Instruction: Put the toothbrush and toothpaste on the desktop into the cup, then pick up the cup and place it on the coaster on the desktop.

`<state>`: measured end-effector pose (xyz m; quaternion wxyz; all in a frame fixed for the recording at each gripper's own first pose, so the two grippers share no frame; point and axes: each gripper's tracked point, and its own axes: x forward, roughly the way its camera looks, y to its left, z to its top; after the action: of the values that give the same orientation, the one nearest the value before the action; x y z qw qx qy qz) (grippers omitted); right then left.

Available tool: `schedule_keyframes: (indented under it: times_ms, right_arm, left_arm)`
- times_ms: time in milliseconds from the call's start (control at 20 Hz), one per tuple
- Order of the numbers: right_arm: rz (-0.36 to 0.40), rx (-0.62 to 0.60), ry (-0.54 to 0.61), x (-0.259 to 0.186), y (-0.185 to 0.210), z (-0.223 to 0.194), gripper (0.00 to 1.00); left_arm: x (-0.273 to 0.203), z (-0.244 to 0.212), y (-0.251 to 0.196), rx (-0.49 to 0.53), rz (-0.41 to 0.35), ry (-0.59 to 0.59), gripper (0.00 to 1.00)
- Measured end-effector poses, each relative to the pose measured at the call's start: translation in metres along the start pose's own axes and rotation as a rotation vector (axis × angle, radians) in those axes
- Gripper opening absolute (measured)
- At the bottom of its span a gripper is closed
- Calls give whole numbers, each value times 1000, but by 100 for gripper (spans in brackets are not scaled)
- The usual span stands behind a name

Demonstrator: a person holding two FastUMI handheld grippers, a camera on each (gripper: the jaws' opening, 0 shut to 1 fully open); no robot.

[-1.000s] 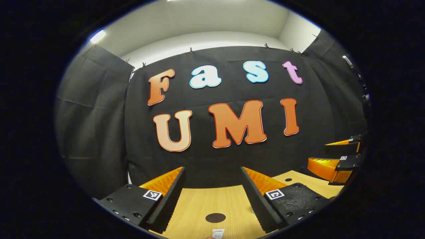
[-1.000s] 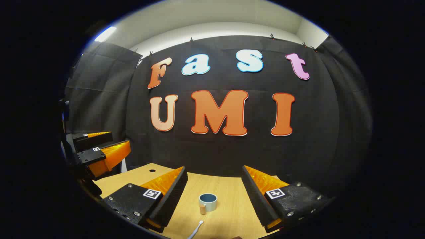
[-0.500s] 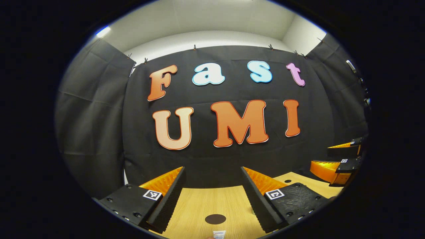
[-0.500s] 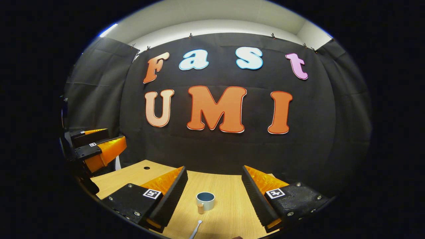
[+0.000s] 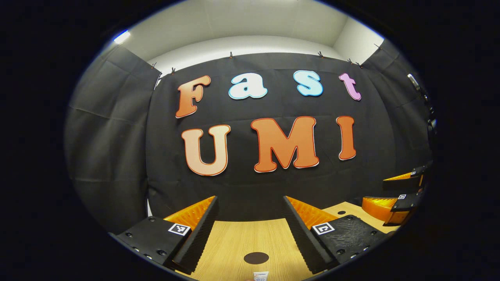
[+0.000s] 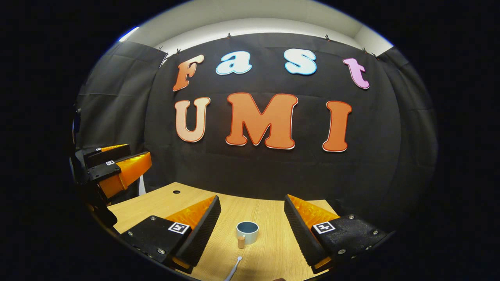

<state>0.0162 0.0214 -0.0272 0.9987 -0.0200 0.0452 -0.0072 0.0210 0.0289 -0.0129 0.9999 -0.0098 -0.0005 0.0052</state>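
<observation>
**Cup, brush and paste lie untouched on the desk; both grippers open and empty**

In the right gripper view the cup (image 6: pixel 247 232) stands upright on the wooden desk (image 6: pixel 269 218), its mouth open upward and a small wooden handle on its near side. It sits between the lines of the right gripper's two fingers, a little beyond their tips and touching neither. Just nearer than the cup, apart from it, the toothbrush (image 6: pixel 233 268) lies flat, its white head pointing toward the cup and its handle running off the near edge of the view.

In the left gripper view the end of the toothpaste (image 5: pixel 260 276) tube lies on the desk at the very near edge, with most of it cut off. Just beyond it lies the coaster (image 5: pixel 256 257), a dark flat disc, bare on top.

The right gripper (image 6: pixel 252 218) hangs above the desk with its fingers spread wide, nothing between them. The left gripper (image 5: pixel 250 219) is spread equally wide and holds nothing; coaster and toothpaste show in the gap between its fingers.

Each gripper shows in the other's view: the left one at the far left of the right gripper view, the right one at the far right of the left gripper view, both off the desk surface. A small dark hole (image 6: pixel 176 192) marks the desk's far left corner.
</observation>
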Motion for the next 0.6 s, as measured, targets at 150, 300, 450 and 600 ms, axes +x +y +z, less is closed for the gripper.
schedule_keyframes:
  times_ms: [150, 300, 450, 600]
  right_arm:
    - [-13, -1, 36, 4, 1, -9, 98]
    - [-21, -5, 86, 9, 2, -24, 99]
    - [-14, 6, 141, 13, 9, -40, 99]
    - [-2, 12, 203, 16, 16, -60, 99]
  left_arm:
    - [0, -2, 9, 6, 9, 1, 97]
    - [0, -7, 15, 12, 15, 11, 99]
    - [-1, -12, 25, 19, 27, 19, 97]
    - [0, -19, 32, 28, 34, 33, 97]
